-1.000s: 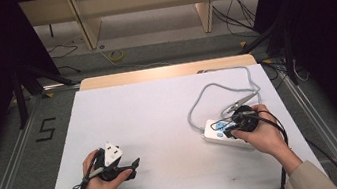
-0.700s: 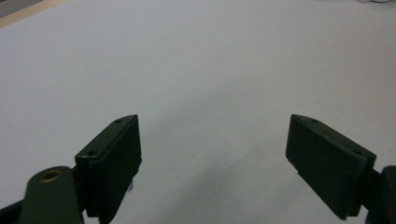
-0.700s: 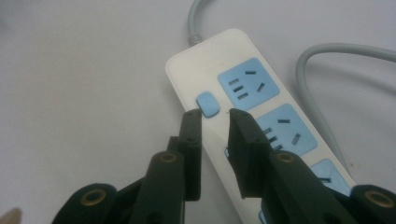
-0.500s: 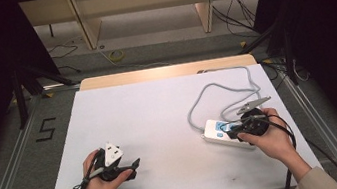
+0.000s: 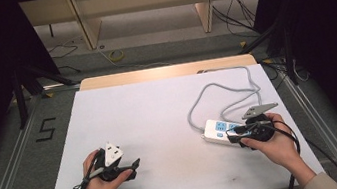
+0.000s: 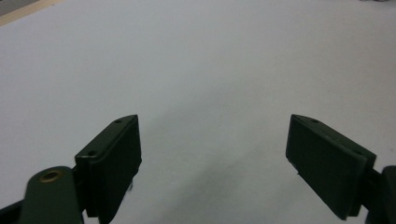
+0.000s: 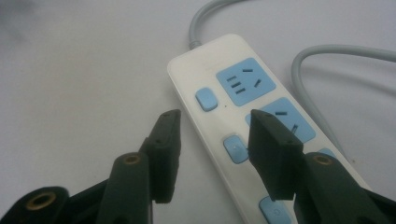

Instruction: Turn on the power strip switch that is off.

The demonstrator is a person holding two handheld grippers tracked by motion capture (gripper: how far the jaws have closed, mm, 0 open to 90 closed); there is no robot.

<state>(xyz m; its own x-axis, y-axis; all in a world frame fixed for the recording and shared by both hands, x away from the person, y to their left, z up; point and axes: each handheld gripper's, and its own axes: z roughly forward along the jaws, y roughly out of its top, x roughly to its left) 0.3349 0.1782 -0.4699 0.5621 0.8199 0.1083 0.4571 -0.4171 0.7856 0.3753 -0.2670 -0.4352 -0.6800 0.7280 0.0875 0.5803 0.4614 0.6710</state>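
Two black hand-held grippers are working over the white table (image 5: 159, 111), and the one doing the work is the right gripper (image 7: 212, 128), which is hovering at the near end of the white plastic power strip with pale blue sockets and switches (image 7: 233, 102). That strip is lying near the table's right edge, its grey cable (image 5: 216, 90) looping back toward the far right corner. In the right gripper view the jaws are standing partly spread, one hanging over bare table just beside the strip's long edge and the other over its switch row, pinching nothing. Judging from this, the approach is under way and the grasp is not yet made; the next move is probably calling for a lowering so the jaws straddle the strip's body, then a squeeze across its width. The left gripper (image 6: 212, 154) is idling near the front left corner, jaws spread wide over bare table.
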